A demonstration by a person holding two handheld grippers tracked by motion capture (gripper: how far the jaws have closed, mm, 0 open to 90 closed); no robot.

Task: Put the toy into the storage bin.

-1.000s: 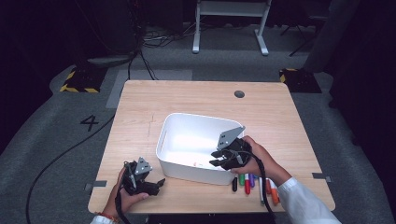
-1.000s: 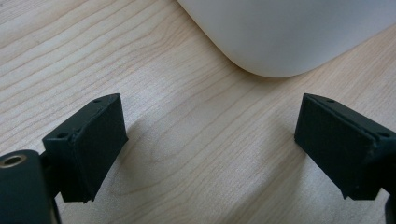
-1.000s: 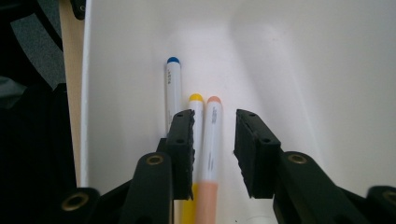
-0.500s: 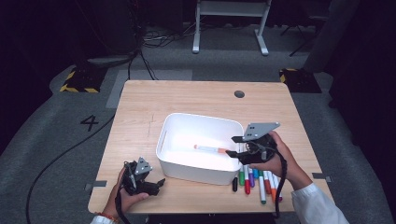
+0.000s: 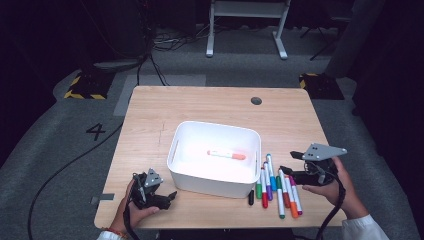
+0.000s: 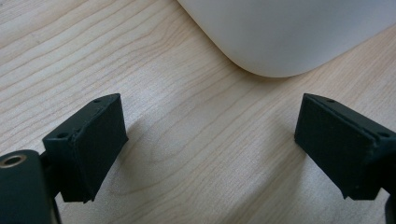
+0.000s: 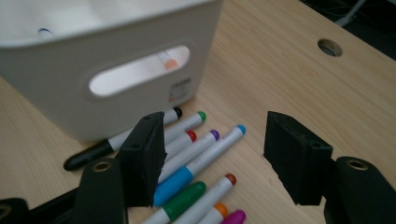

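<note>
A white bin (image 5: 215, 157) sits on the desk (image 5: 210, 107), a bit nearer the front edge than the back. Inside it lies one orange pen (image 5: 226, 154), flat on the bottom.

More pens (image 5: 276, 186) lie in a row on the desk, just beside the right wall of the bin, close to the front right corner. Their colours are green, red, purple, blue, brown, orange and pink. A black pen (image 5: 251, 197) lies at the left end of the row, right by the front right corner of the bin.

The right gripper (image 5: 296, 172) is held in a hand (image 5: 334, 189) near the right edge of the desk, just beside the row of pens. In the right gripper view its jaws stand wide apart above the pens, and nothing is between them.

The left gripper (image 5: 170, 196) rests near the front left corner of the desk, held in the other hand (image 5: 131, 210). It sits close to the front left corner of the bin. In the left gripper view its jaws are wide apart too, with bare wood between them.
</note>
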